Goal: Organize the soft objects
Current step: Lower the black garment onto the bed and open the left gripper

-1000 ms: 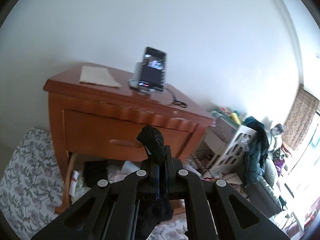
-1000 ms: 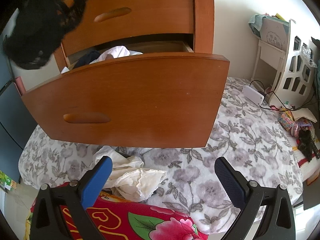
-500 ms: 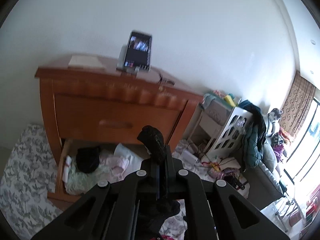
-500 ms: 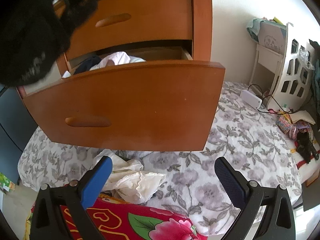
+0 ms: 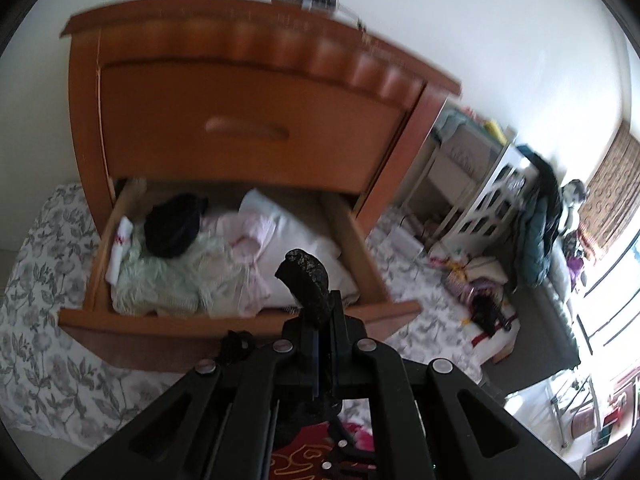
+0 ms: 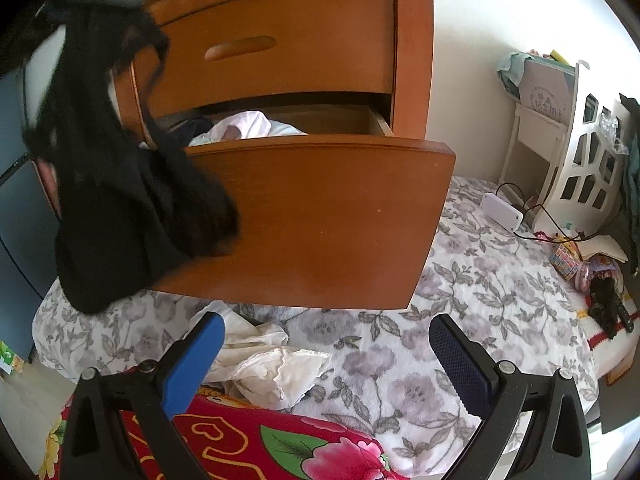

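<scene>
My left gripper (image 5: 316, 320) pinches a black lace garment (image 6: 120, 184), low-centre in its view, above the open drawer (image 5: 224, 326) so it can drop among the folded clothes (image 5: 208, 268). My right gripper (image 6: 324, 352) hangs spread and empty over the white cloth (image 6: 276, 368).

My wooden nightstand (image 5: 248, 92) stands against a white wall (image 5: 500, 20). Daylight floods through the window (image 5: 612, 280) beside a white rack (image 6: 588, 160).
</scene>
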`<action>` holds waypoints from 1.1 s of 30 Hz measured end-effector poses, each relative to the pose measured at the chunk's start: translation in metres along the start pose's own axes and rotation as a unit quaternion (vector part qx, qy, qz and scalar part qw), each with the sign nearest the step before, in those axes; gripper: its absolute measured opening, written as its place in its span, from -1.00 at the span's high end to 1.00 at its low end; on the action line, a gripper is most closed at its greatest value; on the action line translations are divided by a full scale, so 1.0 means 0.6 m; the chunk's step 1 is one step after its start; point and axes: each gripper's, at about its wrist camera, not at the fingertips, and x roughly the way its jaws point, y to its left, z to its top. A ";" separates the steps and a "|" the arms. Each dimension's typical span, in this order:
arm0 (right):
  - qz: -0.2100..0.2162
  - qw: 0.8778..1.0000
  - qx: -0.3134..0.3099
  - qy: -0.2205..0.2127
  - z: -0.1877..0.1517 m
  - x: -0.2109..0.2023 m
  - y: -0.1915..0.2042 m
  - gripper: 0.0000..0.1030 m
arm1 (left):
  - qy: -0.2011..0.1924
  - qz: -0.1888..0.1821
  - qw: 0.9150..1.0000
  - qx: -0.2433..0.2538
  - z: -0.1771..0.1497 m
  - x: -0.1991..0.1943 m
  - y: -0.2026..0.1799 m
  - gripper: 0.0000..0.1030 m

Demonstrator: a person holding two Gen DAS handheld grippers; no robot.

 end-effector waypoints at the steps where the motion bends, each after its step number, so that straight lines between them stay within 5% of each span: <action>1: 0.000 1.000 0.000 0.000 0.000 0.000 0.000 -1.00 | 0.007 0.003 1.000 0.000 -0.005 0.008 0.001 0.94; 21: 0.001 1.000 0.000 0.004 -0.001 0.002 0.000 -1.00 | 0.123 0.069 0.990 0.002 -0.095 0.153 0.039 0.88; 23: 0.001 1.000 0.000 0.004 -0.001 0.002 0.000 -1.00 | 0.127 0.074 0.989 -0.001 -0.099 0.155 0.044 0.68; 25: 0.001 1.000 0.000 0.005 -0.002 0.003 0.000 -1.00 | 0.126 0.077 0.989 -0.004 -0.100 0.154 0.048 0.20; 33: 0.001 1.000 0.000 0.005 -0.002 0.003 0.000 -1.00 | 0.126 0.090 0.988 -0.015 -0.102 0.146 0.060 -0.32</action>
